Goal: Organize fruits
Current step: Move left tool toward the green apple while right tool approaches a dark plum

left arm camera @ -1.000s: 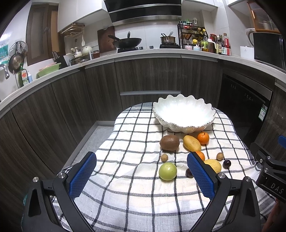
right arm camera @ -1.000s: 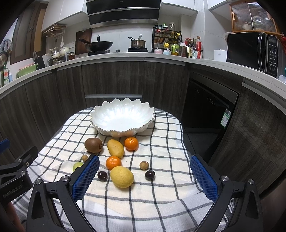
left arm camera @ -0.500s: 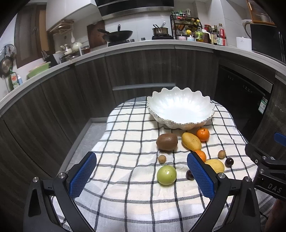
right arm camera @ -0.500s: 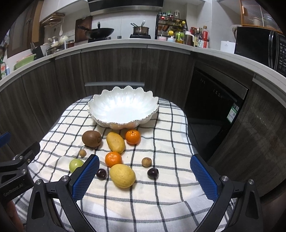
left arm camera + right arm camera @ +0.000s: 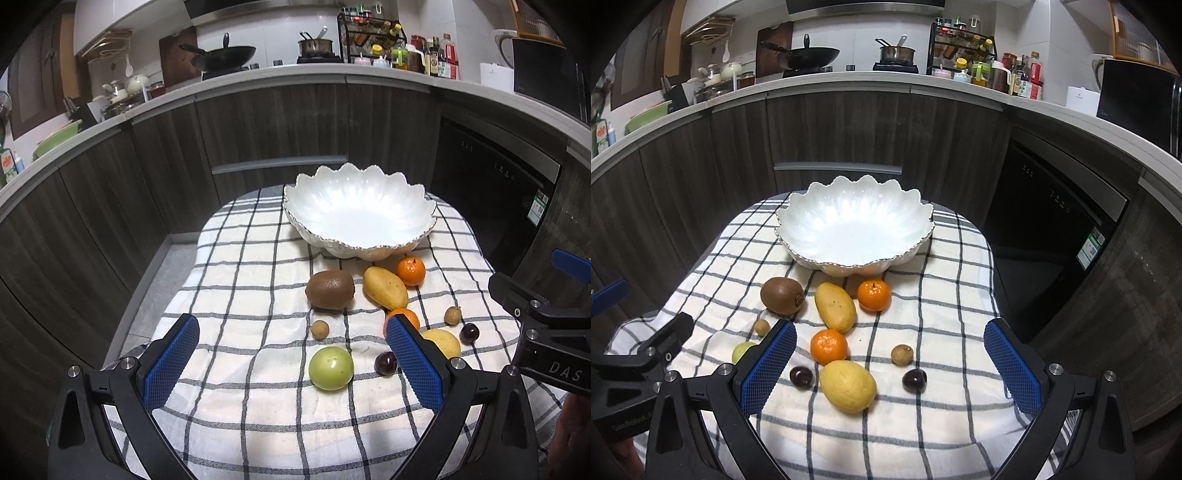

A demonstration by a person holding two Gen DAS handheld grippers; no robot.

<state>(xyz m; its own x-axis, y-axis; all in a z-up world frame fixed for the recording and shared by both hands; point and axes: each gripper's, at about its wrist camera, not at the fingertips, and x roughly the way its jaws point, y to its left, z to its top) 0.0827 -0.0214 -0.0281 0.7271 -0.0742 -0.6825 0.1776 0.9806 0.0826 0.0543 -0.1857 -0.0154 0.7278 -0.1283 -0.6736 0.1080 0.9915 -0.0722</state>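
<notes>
Above checked cloth [image 5: 258, 387]: left gripper [image 5: 291, 363], right gripper [image 5: 890, 363] hover level, both wide, empty.

bowl [image 5: 855, 229] interior clear, fruits [image 5: 834, 306] crowd its front, cloth [image 5: 236, 280] seemingly bare left

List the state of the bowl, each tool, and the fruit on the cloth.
white bowl: upright, empty
left tool: open, holding nothing
right tool: open, holding nothing
kiwi: on the cloth, outside the bowl
lemon: on the cloth, between the two dark plums
green fruit: on the cloth, untouched
</notes>
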